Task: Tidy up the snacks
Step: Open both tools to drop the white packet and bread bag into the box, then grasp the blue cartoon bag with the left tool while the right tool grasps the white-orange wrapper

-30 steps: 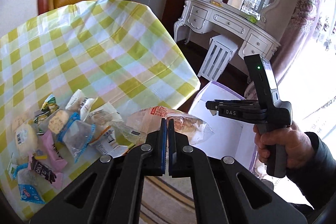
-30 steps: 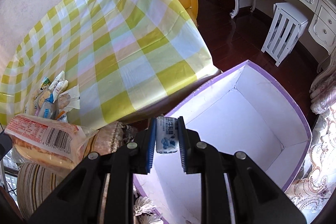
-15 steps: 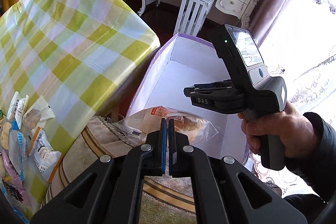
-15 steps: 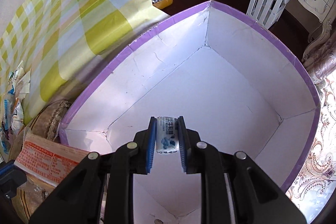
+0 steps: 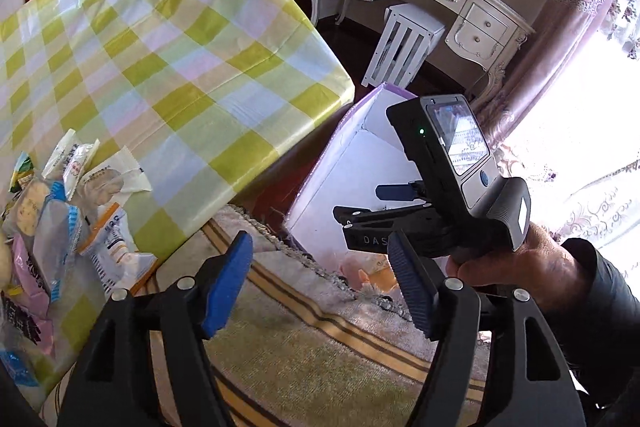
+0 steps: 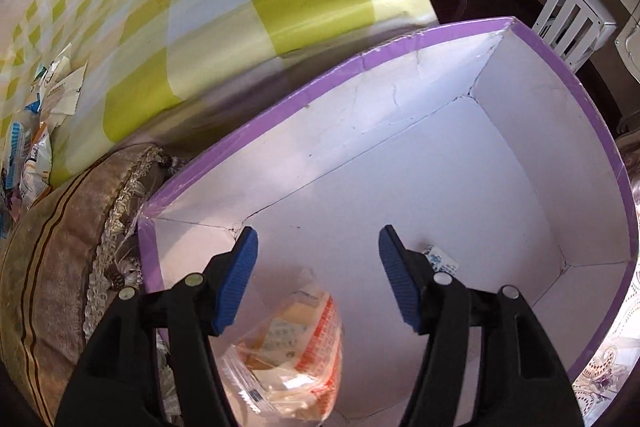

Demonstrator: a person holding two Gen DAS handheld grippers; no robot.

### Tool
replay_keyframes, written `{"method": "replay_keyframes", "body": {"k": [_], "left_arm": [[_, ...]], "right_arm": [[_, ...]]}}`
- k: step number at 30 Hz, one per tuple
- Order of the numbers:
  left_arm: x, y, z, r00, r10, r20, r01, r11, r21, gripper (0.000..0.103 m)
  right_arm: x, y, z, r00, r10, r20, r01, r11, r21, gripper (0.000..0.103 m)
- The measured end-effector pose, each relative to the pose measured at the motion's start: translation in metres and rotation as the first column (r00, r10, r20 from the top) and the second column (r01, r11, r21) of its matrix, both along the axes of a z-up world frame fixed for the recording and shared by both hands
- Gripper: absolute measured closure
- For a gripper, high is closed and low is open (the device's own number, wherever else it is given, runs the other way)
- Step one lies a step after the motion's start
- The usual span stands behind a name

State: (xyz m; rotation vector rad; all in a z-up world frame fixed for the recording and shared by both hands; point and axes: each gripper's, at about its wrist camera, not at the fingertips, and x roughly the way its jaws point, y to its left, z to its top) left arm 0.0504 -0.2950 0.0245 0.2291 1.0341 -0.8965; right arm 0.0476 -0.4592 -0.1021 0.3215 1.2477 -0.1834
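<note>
Left wrist view: my left gripper [image 5: 320, 283] points down at the striped rug [image 5: 304, 367]. Its jaws have just been opening and now stand wide apart with nothing between them. Beyond the fingertips, a blurred bread bag [image 5: 372, 273] lies low beside the purple-rimmed box [image 5: 356, 163]. The right gripper [image 5: 400, 193], held in a hand [image 5: 516, 267], hangs over the box on the right. On the left, the remaining snack packets [image 5: 64, 215] lie heaped on the near edge of the checked tablecloth [image 5: 180, 47].

Right wrist view: my right gripper [image 6: 318, 275] points into the box [image 6: 400, 155]. Its jaws have just been opening; they stand apart and hold nothing. The bread bag [image 6: 292, 351] appears blurred in the near left part of the box. A small blue-and-white packet [image 6: 440, 257] lies on the box floor, just behind the right finger.
</note>
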Motion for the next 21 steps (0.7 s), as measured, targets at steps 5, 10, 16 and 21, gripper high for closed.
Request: {"method": "replay_keyframes", "body": {"k": [5, 10, 16, 21], "left_arm": [[0.007, 0.067, 0.010, 0.985, 0.173, 0.003, -0.173, 0.985, -0.030, 0.027], [0.009, 0.131, 0.013, 0.941, 0.338, 0.008, -0.337, 0.941, -0.035, 0.025], [0.011, 0.190, 0.006, 0.877, 0.480, -0.013, -0.480, 0.877, -0.040, 0.024], [0.011, 0.220, 0.004, 0.832, 0.555, -0.012, -0.555, 0.830, -0.049, 0.023]], "right_arm": [[0.025, 0.029, -0.005, 0.997, 0.082, 0.004, -0.082, 0.997, -0.005, 0.040], [0.043, 0.032, -0.002, 0.996, 0.087, 0.011, -0.086, 0.996, -0.038, 0.041], [0.054, 0.041, 0.006, 0.995, 0.095, 0.009, -0.094, 0.993, -0.068, 0.045], [0.049, 0.044, 0.021, 0.997, 0.070, 0.021, -0.068, 0.995, -0.073, 0.032]]}}
